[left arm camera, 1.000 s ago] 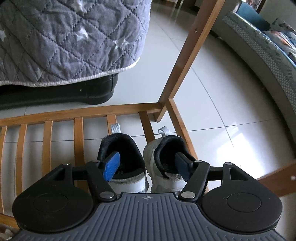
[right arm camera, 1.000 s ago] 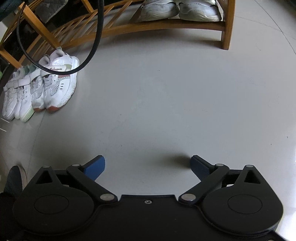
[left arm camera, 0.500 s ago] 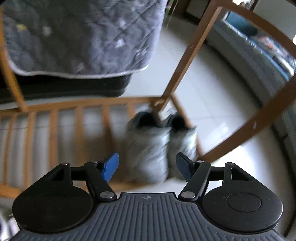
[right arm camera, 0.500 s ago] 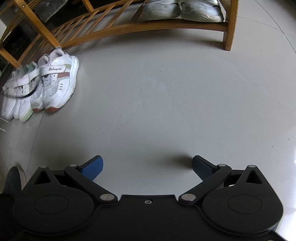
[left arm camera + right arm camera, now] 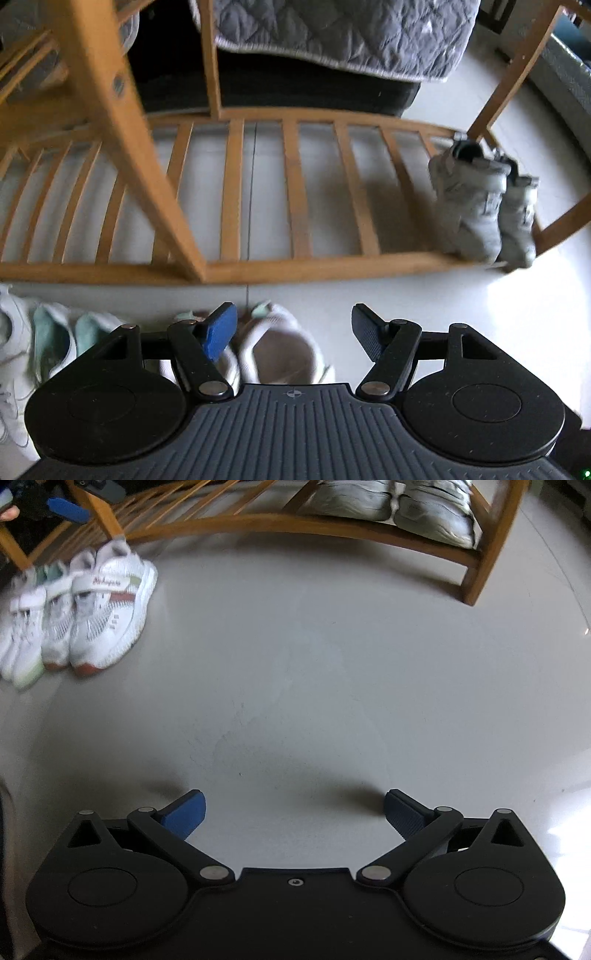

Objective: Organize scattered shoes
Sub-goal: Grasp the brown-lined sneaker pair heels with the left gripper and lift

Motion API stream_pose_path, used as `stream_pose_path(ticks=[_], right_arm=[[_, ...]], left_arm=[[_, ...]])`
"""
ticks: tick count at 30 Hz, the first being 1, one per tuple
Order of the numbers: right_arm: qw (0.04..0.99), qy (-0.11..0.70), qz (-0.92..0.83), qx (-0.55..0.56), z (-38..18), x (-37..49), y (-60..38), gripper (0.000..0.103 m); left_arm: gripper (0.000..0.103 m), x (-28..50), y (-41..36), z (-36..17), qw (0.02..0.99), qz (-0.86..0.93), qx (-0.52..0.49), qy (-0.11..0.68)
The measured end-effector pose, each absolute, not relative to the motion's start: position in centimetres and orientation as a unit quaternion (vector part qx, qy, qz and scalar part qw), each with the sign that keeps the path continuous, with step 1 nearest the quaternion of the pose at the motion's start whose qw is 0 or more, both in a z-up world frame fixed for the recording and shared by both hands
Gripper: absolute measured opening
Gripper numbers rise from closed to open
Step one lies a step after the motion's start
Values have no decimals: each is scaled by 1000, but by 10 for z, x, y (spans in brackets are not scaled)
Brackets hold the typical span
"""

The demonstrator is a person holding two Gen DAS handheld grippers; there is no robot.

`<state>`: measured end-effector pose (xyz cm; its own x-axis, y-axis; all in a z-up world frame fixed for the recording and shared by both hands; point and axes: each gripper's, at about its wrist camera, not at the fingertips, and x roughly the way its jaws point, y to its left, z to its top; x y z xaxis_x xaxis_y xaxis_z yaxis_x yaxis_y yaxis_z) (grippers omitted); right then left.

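A pair of grey sneakers (image 5: 480, 206) (image 5: 399, 506) rests on the right end of the low wooden shoe rack (image 5: 295, 266) (image 5: 332, 528). Several white sneakers (image 5: 103, 609) stand in a row on the floor in front of the rack's left part. In the left wrist view my left gripper (image 5: 293, 328) hangs open above the heel of one of these white shoes (image 5: 280, 343), with nothing between its pads. My right gripper (image 5: 295, 812) is open over bare floor, well right of the white shoes. The left gripper's blue pad (image 5: 68, 509) shows at the right wrist view's top left.
A grey quilted cover (image 5: 351, 37) hangs over dark furniture behind the rack. Slanted wooden rack legs (image 5: 125, 140) rise at the left. A grey sofa edge (image 5: 569, 74) lies at the far right. Pale tile floor (image 5: 314, 683) spreads in front of the rack.
My left gripper has swung left from right above the grey sneakers on the rack to over the white shoes on the floor. The right gripper shifted slightly; its view rolled a little.
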<state>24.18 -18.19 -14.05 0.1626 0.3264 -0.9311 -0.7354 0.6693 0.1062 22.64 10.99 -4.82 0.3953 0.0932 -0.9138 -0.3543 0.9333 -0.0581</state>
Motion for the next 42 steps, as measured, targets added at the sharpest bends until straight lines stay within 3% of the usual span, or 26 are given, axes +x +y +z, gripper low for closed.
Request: stream_pose_path(ticks=[13,19,24,27,42], right_arm=[[751,526,339,-213,-144,240,-174,103],[752,524,339,-212,-144,241,-176,103],[752,523,341,-213,-144,240,-176,103],[752,522,341,-213,-145,239,-170,103],[756,523,334,-208,-143,228,-172,103]], left_arm=[[68,218,145,-102,786,172,-152,574],[53,219,146,-114,776,176,-150,587],[28,222,137,-120,780,176,-127,587],[24,222,126,-119,787,179,-98,583],[20,241,71,-69,834,100,-126,528]])
